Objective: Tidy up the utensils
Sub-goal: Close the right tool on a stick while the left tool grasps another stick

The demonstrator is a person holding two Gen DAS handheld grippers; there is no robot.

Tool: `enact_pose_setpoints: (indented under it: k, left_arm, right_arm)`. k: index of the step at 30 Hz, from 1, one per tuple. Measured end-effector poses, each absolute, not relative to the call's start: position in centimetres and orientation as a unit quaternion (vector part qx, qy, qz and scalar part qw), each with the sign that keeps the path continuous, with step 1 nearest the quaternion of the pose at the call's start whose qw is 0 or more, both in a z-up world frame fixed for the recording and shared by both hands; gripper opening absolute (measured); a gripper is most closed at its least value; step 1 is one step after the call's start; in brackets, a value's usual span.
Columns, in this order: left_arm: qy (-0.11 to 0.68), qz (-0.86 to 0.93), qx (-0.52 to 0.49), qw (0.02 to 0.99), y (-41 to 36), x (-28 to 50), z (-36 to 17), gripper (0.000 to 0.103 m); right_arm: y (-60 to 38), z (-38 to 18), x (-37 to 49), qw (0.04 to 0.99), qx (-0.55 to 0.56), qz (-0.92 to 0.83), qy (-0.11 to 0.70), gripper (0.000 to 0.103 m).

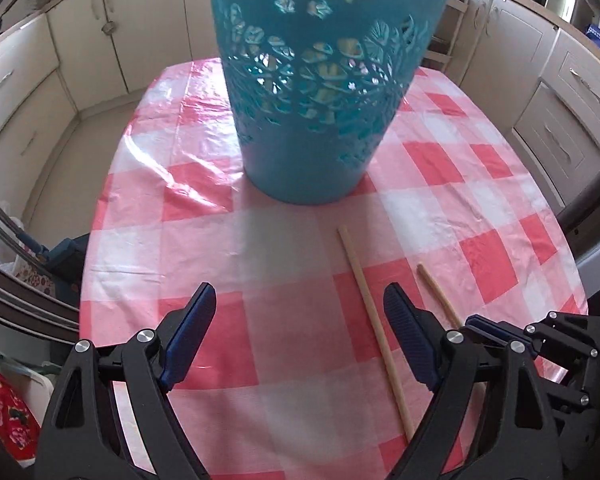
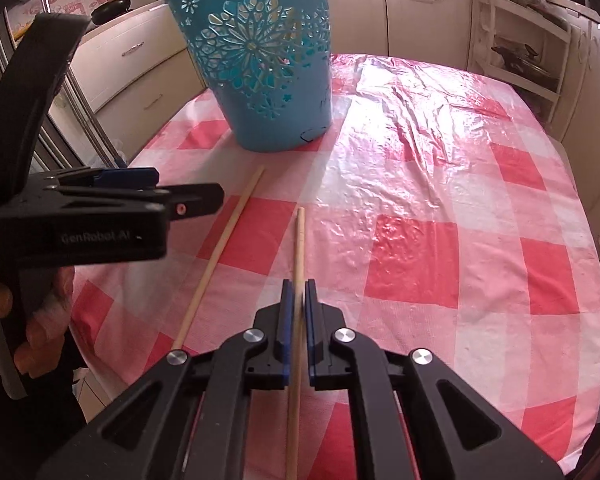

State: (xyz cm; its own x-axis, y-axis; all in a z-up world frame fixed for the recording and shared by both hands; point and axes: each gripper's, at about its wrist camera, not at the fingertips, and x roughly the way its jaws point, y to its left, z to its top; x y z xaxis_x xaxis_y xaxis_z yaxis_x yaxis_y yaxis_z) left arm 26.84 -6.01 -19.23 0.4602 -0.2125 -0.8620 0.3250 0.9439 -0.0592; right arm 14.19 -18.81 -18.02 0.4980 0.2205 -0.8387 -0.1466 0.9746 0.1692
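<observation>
Your right gripper [image 2: 299, 300] jaws clamp one chopstick [image 2: 299, 248], aimed twelve o'clock toward the basket [image 2: 260, 80]; left gripper [image 1: 300, 332] jaws stand apart for the other chopstick [image 1: 364, 300].

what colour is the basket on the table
Teal blue basket with cut-out flower patterns, clearest in the right wrist view.

text: "GenRobot.AI" | on: black body of left hand-held gripper [image 2: 140, 188] | view: right wrist | other readable text: none
</observation>
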Motion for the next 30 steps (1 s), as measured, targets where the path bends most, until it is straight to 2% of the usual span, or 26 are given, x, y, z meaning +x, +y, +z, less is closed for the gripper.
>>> enact_pose_setpoints:
  k: [6,8,10,11,13,16,19,24,30]
  left_arm:
    - [0.504,-0.139,0.05,0.851,-7.1,28.0,-20.2,0.082]
    - [0.509,-0.142,0.049,0.847,-7.3,28.3,-20.6,0.078]
    - [0.5,-0.139,0.076,0.851,-7.8,28.2,-20.7,0.065]
    - [0.496,-0.141,0.087,0.853,-8.1,28.0,-20.7,0.059]
    - [0.489,-0.149,0.093,0.855,-8.3,27.9,-20.5,0.031]
    - [0.489,-0.159,0.089,0.853,-8.2,28.1,-20.4,0.009]
    - [0.499,-0.176,0.072,0.846,-7.7,28.2,-20.2,0.005]
    - [0.501,-0.22,0.042,0.836,-6.5,27.1,-18.7,0.005]
    - [0.444,-0.301,-0.004,0.844,-5.5,24.8,-12.2,0.005]
  right_arm:
    - [-19.3,-18.1,14.0,0.868,0.04,0.109,0.482,0.006]
    - [-19.4,-18.1,14.0,0.869,0.044,0.111,0.48,0.008]
    - [-19.4,-18.1,14.0,0.87,0.047,0.116,0.478,0.014]
    - [-19.2,-18.1,14.0,0.87,0.047,0.118,0.476,0.021]
    - [-18.9,-18.1,14.1,0.871,0.043,0.12,0.474,0.028]
    - [-18.4,-18.1,14.7,0.872,0.03,0.118,0.475,0.029]
    - [-17.7,-18.1,15.2,0.872,-0.007,0.112,0.476,0.027]
    - [-17.4,-18.4,16.4,0.878,-0.028,0.105,0.466,0.01]
    - [-18.5,-18.5,16.1,0.883,0.01,0.104,0.457,0.006]
